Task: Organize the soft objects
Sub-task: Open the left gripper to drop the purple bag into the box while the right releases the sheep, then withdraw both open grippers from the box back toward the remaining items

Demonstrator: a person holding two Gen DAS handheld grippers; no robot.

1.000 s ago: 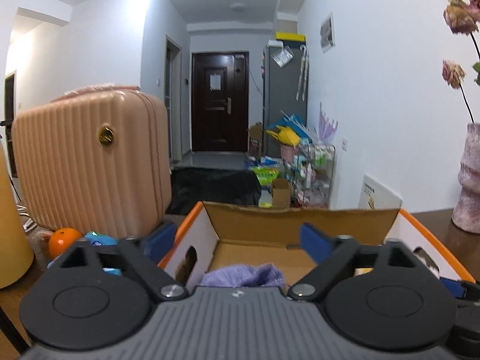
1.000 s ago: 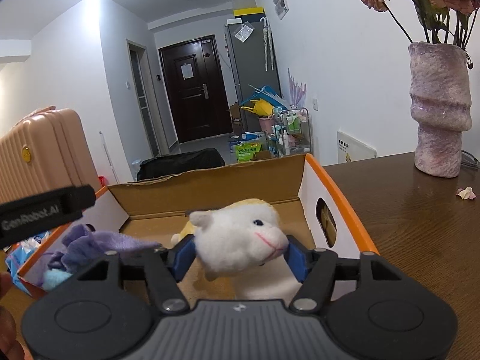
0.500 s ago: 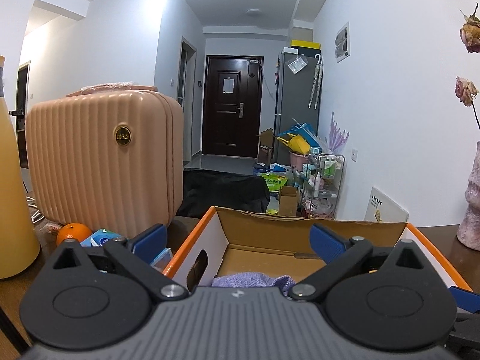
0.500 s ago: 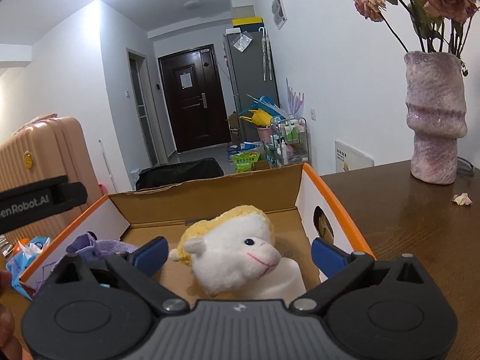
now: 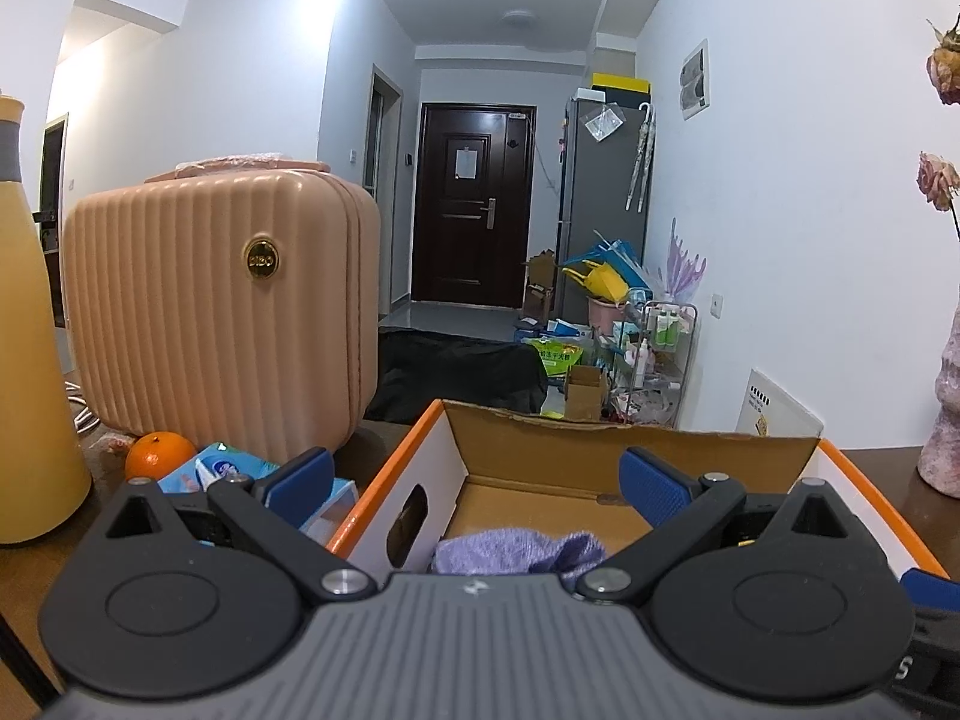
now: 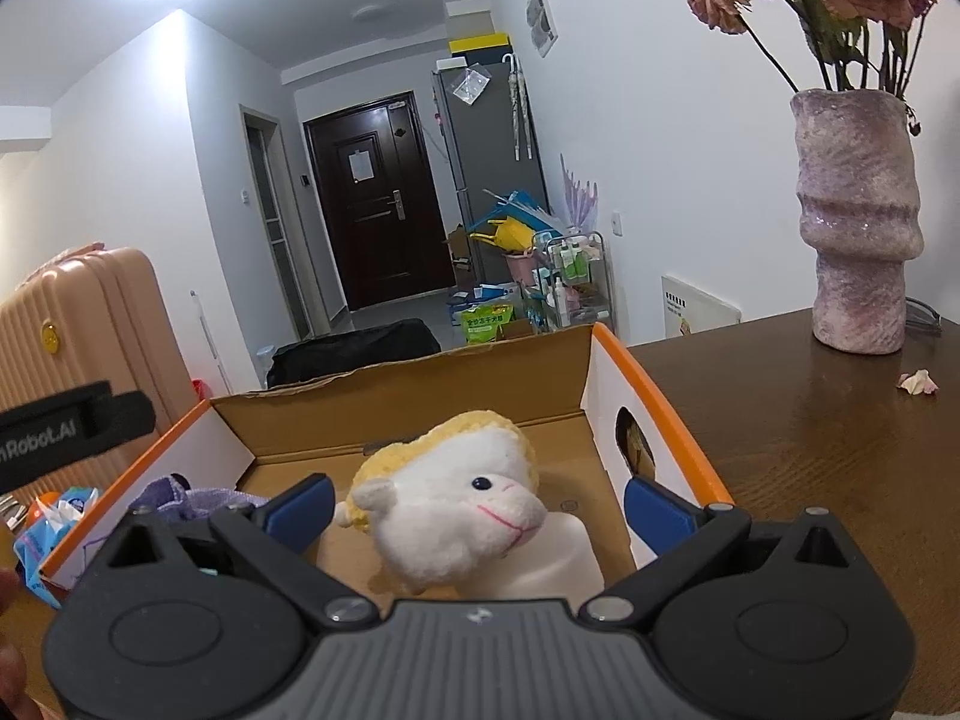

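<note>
An open cardboard box (image 6: 654, 402) with an orange rim stands on the wooden table. Inside it lies a white plush lamb (image 6: 456, 510) with a yellow back, between the spread fingers of my right gripper (image 6: 477, 507), which is open and does not touch it. A purple cloth (image 5: 516, 549) lies in the box's near left corner, also seen as the purple cloth (image 6: 180, 495) in the right wrist view. My left gripper (image 5: 477, 477) hovers open above the box's left wall (image 5: 414, 498), nothing between its fingers.
A pink ribbed suitcase (image 5: 222, 312) stands left of the box, with an orange (image 5: 159, 453) and a blue tissue pack (image 5: 228, 471) before it. A yellow bottle (image 5: 30, 384) is at far left. A purple vase (image 6: 855, 222) with dried roses stands at right.
My right gripper has let go of the plush lamb, its fingers spreading wide; the lamb now rests in the box. The left gripper's view has lifted and shifted slightly.
</note>
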